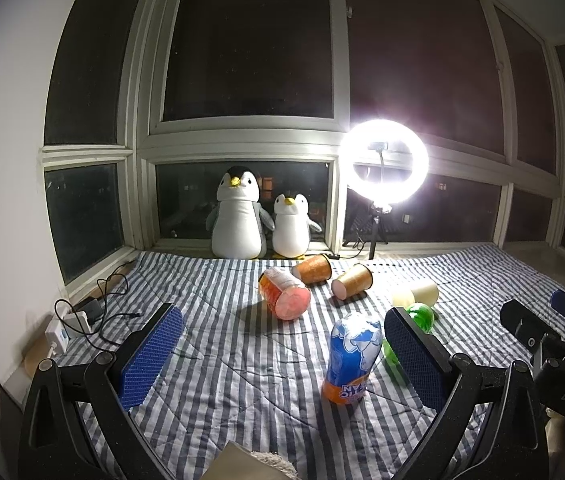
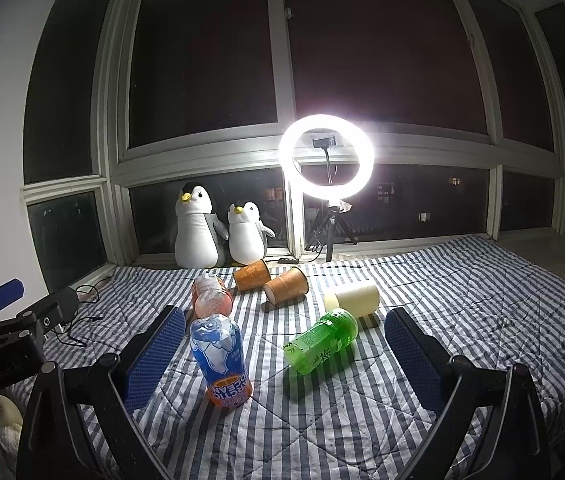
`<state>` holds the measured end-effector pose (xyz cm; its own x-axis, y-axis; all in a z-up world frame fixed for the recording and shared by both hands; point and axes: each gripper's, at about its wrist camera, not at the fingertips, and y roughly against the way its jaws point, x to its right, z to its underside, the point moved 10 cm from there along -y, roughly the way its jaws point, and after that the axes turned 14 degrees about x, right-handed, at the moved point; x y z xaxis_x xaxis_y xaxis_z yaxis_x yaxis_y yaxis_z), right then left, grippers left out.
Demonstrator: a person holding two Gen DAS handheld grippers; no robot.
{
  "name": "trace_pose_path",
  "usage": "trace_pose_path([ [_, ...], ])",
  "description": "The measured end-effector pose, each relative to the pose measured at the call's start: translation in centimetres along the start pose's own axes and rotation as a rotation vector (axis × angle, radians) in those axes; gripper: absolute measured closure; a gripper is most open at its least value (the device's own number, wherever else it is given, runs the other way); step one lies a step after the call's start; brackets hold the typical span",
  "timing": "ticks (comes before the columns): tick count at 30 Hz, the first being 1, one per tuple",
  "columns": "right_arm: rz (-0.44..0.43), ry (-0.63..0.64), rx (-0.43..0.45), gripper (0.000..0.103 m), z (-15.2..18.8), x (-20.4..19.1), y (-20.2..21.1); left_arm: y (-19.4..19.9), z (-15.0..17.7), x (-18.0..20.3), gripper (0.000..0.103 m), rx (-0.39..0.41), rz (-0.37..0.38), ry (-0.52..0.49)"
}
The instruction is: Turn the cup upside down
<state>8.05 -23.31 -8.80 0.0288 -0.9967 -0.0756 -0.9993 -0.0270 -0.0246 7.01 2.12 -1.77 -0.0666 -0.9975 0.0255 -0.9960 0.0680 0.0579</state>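
Several cups lie on a striped quilt (image 1: 242,380). A blue-and-orange printed cup (image 1: 352,360) (image 2: 220,360) stands upside down, its lettering inverted. A pink-orange cup (image 1: 284,294) (image 2: 210,296), two brown paper cups (image 1: 314,269) (image 1: 352,282), a cream cup (image 1: 416,294) (image 2: 352,300) and a green cup (image 2: 320,340) all lie on their sides. My left gripper (image 1: 284,322) is open and empty, the blue cup just inside its right finger. My right gripper (image 2: 285,316) is open and empty too, with the blue and green cups between its fingers.
Two plush penguins (image 1: 238,220) (image 1: 291,226) sit on the window sill at the back. A lit ring light on a tripod (image 1: 384,168) stands to their right. A charger and cables (image 1: 82,316) lie at the quilt's left edge. The quilt's right side (image 2: 482,300) is bare.
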Motion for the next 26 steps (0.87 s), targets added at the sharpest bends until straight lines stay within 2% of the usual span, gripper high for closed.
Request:
trace_pose_path([
  [26, 0.001, -0.008, -0.023, 0.004, 0.74, 0.27, -0.48, -0.3, -0.02, 0.0, 0.0, -0.001, -0.004, -0.007],
])
